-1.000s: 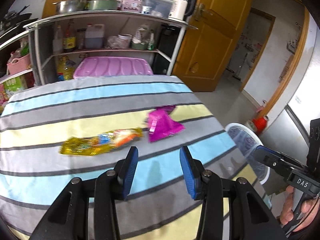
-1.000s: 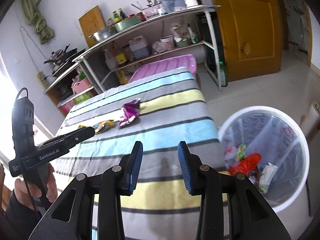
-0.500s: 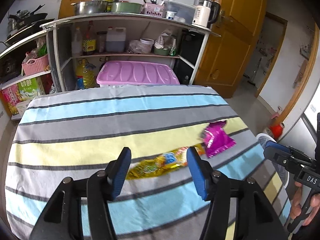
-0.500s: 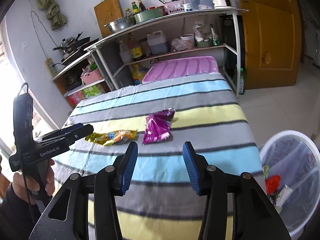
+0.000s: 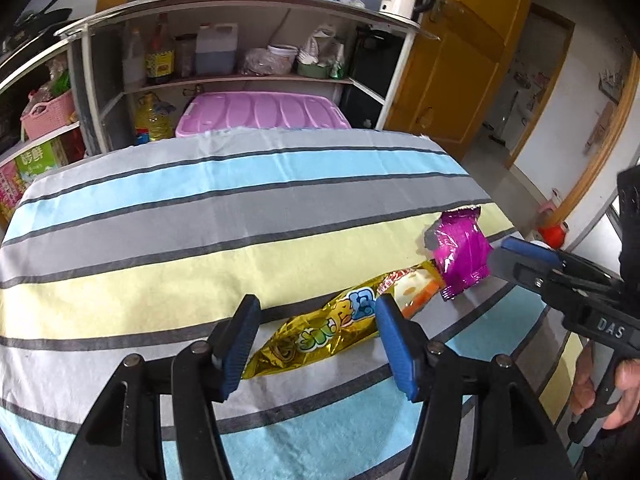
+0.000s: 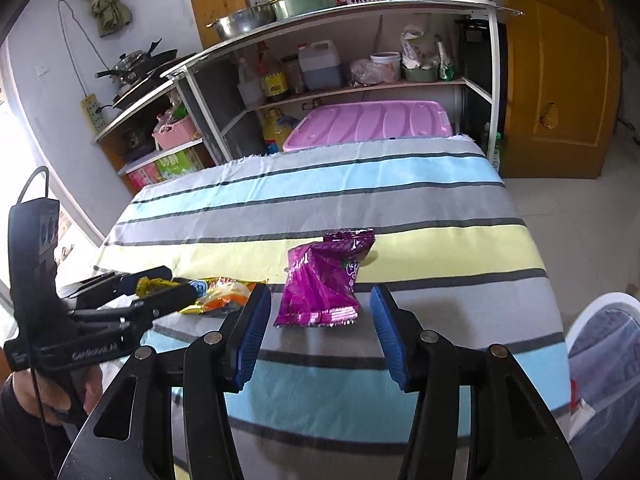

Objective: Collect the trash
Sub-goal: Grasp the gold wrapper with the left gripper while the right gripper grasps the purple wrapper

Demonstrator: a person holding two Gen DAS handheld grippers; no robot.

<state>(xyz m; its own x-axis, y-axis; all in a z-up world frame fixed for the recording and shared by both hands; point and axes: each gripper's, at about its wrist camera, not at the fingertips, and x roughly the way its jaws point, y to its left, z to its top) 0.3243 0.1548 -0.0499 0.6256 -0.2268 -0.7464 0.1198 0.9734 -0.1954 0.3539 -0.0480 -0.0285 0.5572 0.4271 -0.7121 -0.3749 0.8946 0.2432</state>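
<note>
Binned: some litter already in bin (image 6: 600, 344).
Left: 2 wrappers on table (image 5: 160, 216).
Left gripper (image 5: 314, 326): jaws just widened, straddling gold wrapper (image 5: 320, 330), unpinched.
Right gripper (image 6: 318, 320): agape before purple wrapper (image 6: 326, 280), empty.

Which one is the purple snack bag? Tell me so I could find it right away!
Look at the table with the striped cloth in front of the kitchen shelves. On its yellow stripe, towards the side where the white bin stands, lies the purple snack bag, just ahead of the right gripper and its open jaws. Its neighbour, the gold wrapper, is long and thin; this bag is short, wide, crinkly and shiny magenta.
</note>
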